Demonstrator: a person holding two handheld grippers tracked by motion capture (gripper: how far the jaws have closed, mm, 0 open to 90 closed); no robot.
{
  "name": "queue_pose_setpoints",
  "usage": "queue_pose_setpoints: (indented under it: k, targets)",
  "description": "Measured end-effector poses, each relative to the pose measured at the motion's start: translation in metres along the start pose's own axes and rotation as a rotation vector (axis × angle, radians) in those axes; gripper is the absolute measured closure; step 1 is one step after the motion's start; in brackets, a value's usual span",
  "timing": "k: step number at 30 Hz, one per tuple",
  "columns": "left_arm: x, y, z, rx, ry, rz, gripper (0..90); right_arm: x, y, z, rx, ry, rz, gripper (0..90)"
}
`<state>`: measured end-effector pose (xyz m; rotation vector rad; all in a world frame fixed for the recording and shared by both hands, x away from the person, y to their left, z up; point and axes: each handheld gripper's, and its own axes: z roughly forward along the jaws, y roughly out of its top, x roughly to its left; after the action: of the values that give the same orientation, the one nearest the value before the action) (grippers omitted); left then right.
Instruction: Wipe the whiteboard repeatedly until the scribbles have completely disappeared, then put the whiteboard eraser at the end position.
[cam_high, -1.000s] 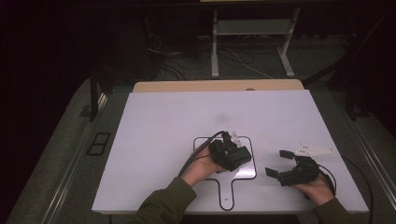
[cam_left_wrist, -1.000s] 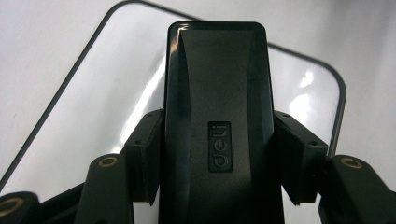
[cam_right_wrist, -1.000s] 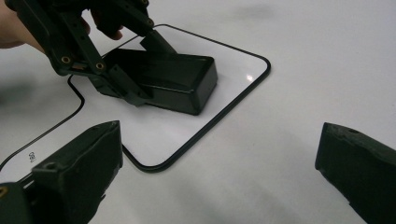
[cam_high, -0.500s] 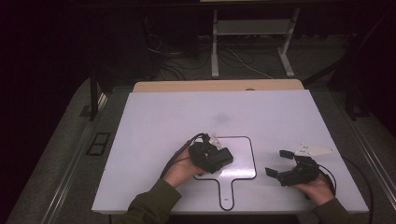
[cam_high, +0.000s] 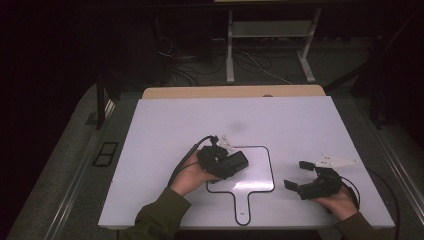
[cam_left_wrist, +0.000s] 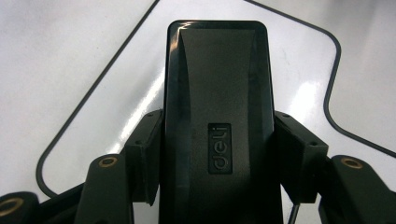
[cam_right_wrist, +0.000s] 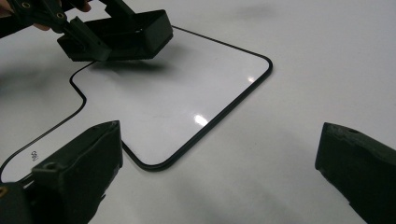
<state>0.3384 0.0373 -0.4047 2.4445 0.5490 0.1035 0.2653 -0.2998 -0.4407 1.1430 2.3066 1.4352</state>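
A black oblong block (cam_left_wrist: 217, 107) marked "deli" sits between the jaws of my left gripper (cam_left_wrist: 219, 149), which is shut on its sides. In the high view this gripper (cam_high: 225, 164) holds the block (cam_high: 237, 161) over the left edge of a black paddle-shaped outline (cam_high: 271, 170) drawn on the white table board (cam_high: 200, 125). The right gripper view shows the block (cam_right_wrist: 140, 32) hanging slightly above the board, with its shadow beneath. My right gripper (cam_high: 298, 175) rests at the front right, open, nothing between its fingers (cam_right_wrist: 84, 163).
A wooden strip (cam_high: 230, 92) runs along the board's far edge. Beyond it are metal stand legs (cam_high: 230, 55) and cables on a dark floor. Each gripper carries a grey plate (cam_high: 336, 161) and trails a cable.
My left hand has carried the block leftward, from over the middle of the outline to its left edge. The right hand has stayed put.
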Motion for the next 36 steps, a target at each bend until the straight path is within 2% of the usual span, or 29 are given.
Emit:
queue_pose_setpoints:
  k: [6,14,26,36]
  targets:
    - [0.004,0.005,0.0,-0.015,-0.006,0.0,39.6,-0.001,0.0,0.0,0.004,-0.001,0.006,0.0]
    - [0.016,0.015,-0.004,-0.031,-0.002,-0.002,39.6,-0.001,0.0,0.001,0.005,-0.001,0.011,0.0]
    - [0.045,0.025,-0.005,-0.054,0.014,-0.034,39.6,-0.002,-0.001,0.001,0.003,0.0,0.012,0.0]
    - [0.066,0.042,-0.006,-0.08,0.037,-0.055,39.6,-0.002,-0.001,0.001,0.001,0.0,0.012,0.0]
